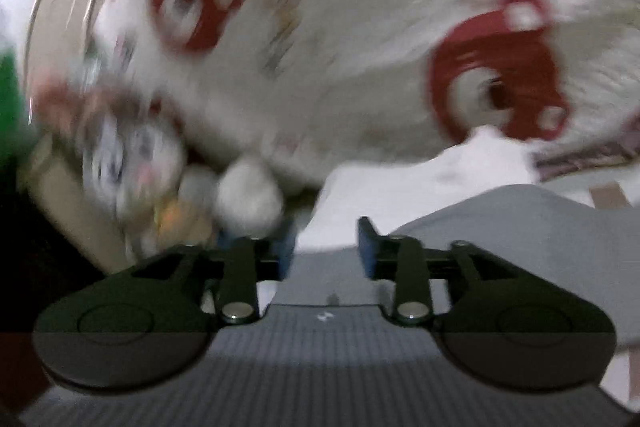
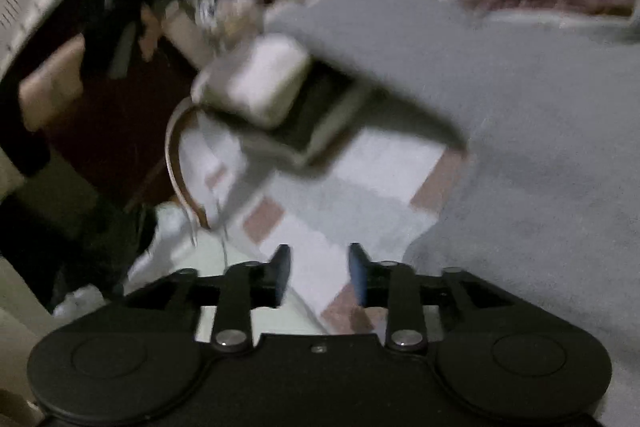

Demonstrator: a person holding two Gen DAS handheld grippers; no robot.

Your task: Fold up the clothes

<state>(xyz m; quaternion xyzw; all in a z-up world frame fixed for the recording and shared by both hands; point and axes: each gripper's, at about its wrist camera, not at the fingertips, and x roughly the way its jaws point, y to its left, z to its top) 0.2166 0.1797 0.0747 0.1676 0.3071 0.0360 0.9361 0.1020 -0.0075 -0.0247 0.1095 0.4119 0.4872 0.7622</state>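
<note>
A grey garment (image 2: 532,131) lies spread over the right half of the right wrist view, its left edge running diagonally. It also shows low in the left wrist view as a grey garment (image 1: 500,227) under and right of the fingers. My left gripper (image 1: 326,251) is open, its blue pads apart with nothing between them, just above the grey cloth. My right gripper (image 2: 318,275) is open too and hangs over the checked sheet (image 2: 340,211), left of the garment. Both views are motion-blurred.
A white blanket with red prints (image 1: 360,39) fills the far side. A blurred white and dark blocky object (image 2: 272,87) sits by the garment's left edge. Dark floor (image 2: 104,131), a cardboard box (image 2: 52,87) and clutter lie beyond the bed's left edge.
</note>
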